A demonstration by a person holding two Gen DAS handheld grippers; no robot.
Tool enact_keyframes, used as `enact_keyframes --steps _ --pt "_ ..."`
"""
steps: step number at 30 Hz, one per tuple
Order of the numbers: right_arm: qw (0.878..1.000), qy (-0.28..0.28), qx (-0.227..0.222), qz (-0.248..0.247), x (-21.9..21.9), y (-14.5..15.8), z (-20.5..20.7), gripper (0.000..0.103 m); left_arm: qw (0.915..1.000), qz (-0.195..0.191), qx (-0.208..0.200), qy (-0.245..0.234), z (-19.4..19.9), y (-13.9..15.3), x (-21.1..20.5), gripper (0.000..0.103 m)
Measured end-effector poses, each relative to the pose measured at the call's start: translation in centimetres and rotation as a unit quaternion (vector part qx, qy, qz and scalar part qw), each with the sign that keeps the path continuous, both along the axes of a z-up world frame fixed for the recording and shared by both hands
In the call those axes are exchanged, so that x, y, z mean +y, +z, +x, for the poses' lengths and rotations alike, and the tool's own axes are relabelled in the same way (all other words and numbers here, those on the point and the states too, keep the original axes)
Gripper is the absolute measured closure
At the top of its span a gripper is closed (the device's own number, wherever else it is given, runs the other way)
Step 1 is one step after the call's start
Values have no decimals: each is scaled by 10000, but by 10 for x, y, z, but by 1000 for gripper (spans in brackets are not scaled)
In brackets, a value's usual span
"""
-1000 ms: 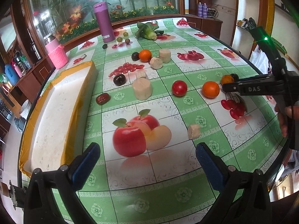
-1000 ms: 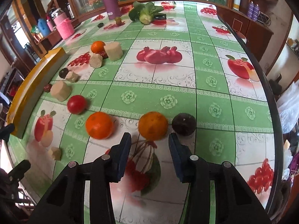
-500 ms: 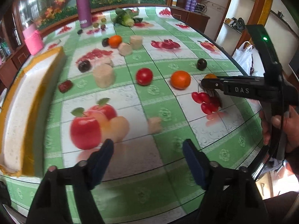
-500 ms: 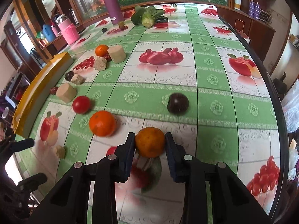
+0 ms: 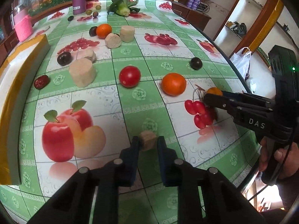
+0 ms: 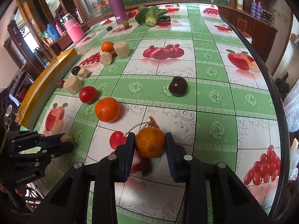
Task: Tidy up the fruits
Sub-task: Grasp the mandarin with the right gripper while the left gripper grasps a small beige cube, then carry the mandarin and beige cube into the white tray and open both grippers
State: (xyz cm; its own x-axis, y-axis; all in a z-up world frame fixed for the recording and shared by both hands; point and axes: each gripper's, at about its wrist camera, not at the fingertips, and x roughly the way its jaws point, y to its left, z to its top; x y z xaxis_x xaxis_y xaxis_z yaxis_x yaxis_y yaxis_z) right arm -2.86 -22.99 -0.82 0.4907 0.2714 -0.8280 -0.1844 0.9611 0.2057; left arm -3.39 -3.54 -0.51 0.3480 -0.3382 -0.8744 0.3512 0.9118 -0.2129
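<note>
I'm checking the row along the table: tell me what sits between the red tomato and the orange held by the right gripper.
A second, brighter orange lies between the tomato and the held orange in the right gripper, seen in the right wrist view.

Green-and-white checked tablecloth (image 6: 214, 97) printed with red apples, cherries, pomegranates; bright orange round mandarin (image 6: 107, 109) left, duller orange-brown one (image 6: 150, 142) near; glossy red tomato (image 6: 87, 94); dark purple plum (image 6: 178, 88); beige cork-like cylinders (image 5: 82, 72); purple flask (image 6: 116, 4) far
</note>
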Motion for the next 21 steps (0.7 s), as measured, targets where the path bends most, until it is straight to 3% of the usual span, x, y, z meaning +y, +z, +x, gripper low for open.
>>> enact_keyframes --steps 4,11,15,21 --pt "10000 61 -18 13 0 -1 -1 72 9994 288 -175 -112 0 1 -10 82" --pt "9998 148 -116 48 -2 0 -2 72 9992 328 -213 105 4 2 -14 83" --pt "9996 181 -142 137 -2 4 -3 72 9993 195 -232 231 2 10 -11 83" --pt "9994 181 -305 -9 11 20 -6 72 9981 -313 -369 380 3 33 19 83"
